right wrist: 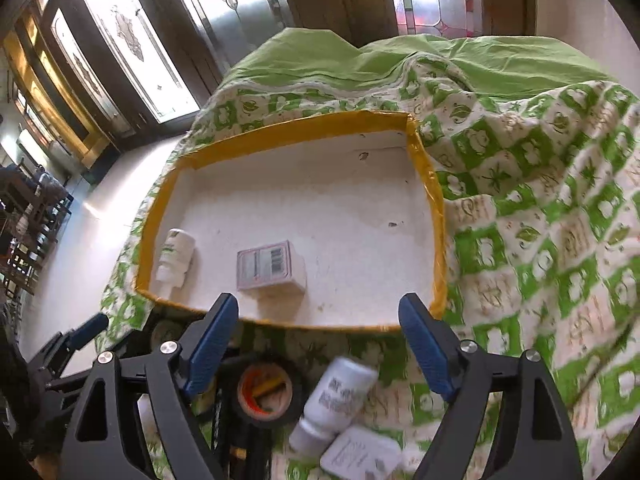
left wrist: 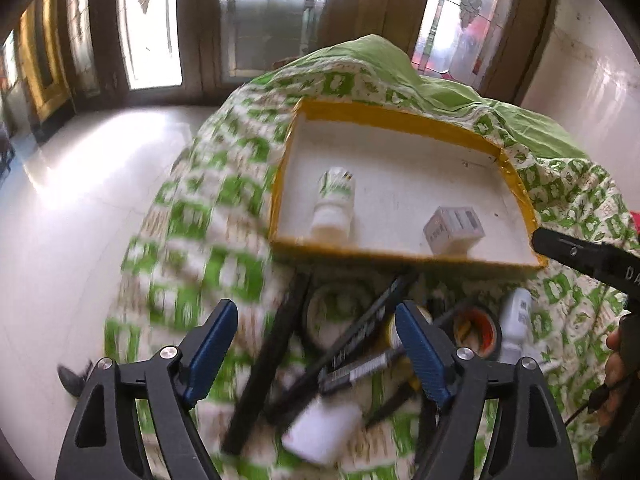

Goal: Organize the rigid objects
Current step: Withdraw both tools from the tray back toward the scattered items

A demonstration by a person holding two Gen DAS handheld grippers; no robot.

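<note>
A shallow white tray with a yellow rim (left wrist: 384,110) (right wrist: 280,130) lies on a green and white bedspread. Inside it a white bottle (left wrist: 334,204) (right wrist: 176,256) lies on its side, and a small white box with a barcode (left wrist: 454,230) (right wrist: 270,266) sits nearby. My left gripper (left wrist: 316,312) is open and empty above a blurred pile in front of the tray: long black bars (left wrist: 272,356), a tape roll (left wrist: 476,332) (right wrist: 266,394) and a white bottle (left wrist: 516,316) (right wrist: 340,396). My right gripper (right wrist: 318,304) is open and empty, over the tray's near rim.
A flat white box (right wrist: 360,456) lies next to the loose bottle. A second roll (left wrist: 340,312) lies under the bars. The bed drops to a pale tiled floor (left wrist: 80,200) on the left. Wooden doors with glass panes (right wrist: 132,40) stand behind. A hand (left wrist: 616,360) shows at the right.
</note>
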